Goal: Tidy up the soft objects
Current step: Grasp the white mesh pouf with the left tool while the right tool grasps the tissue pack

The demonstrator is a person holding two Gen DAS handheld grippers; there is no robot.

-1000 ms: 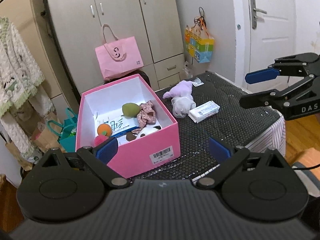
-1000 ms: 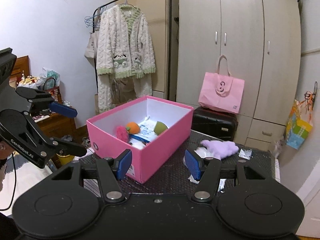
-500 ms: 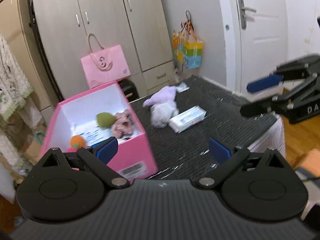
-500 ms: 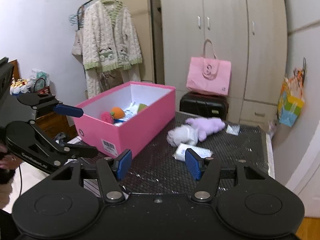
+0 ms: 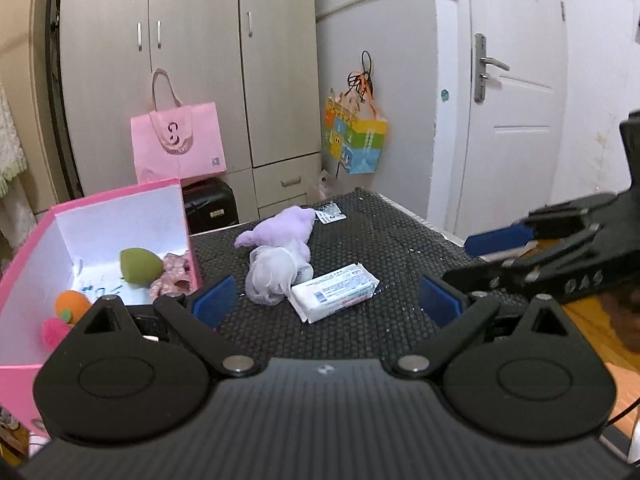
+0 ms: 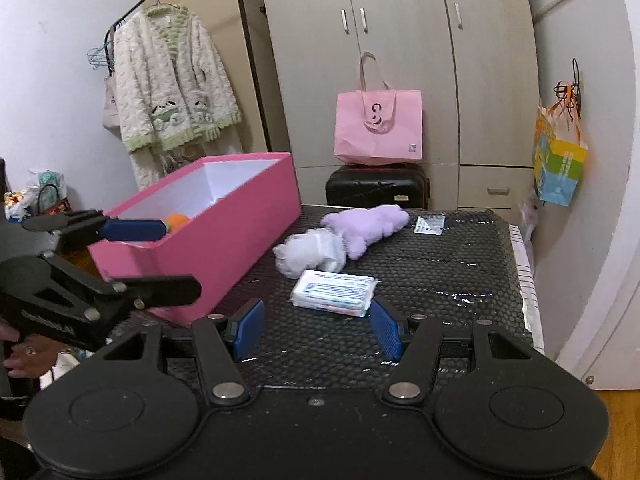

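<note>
An open pink box (image 5: 24, 240) (image 6: 240, 236) stands on the left of the black mat and holds a green toy (image 5: 140, 266), an orange toy (image 5: 70, 306) and a floral scrunchie (image 5: 174, 276). On the mat beside it lie a purple plush (image 5: 288, 226) (image 6: 368, 224), a white mesh pouf (image 5: 272, 276) (image 6: 312, 254) and a white tissue pack (image 5: 334, 292) (image 6: 334, 292). My left gripper (image 5: 326, 306) (image 6: 160, 260) is open and empty, just short of the pack. My right gripper (image 6: 317, 332) (image 5: 476, 258) is also open and empty, near the pack.
A small sachet (image 6: 430, 226) lies at the mat's far edge. Behind the table stand a black suitcase (image 6: 376, 192) with a pink tote bag (image 6: 378, 128), a wardrobe and a door (image 5: 516, 120). A colourful bag (image 6: 558, 168) hangs at the right. A cardigan (image 6: 172, 92) hangs at the left.
Both grippers have come down and closer to the mat. The pink box has slid toward the left in both views, and the tissue pack now lies right ahead. Both stay open.
</note>
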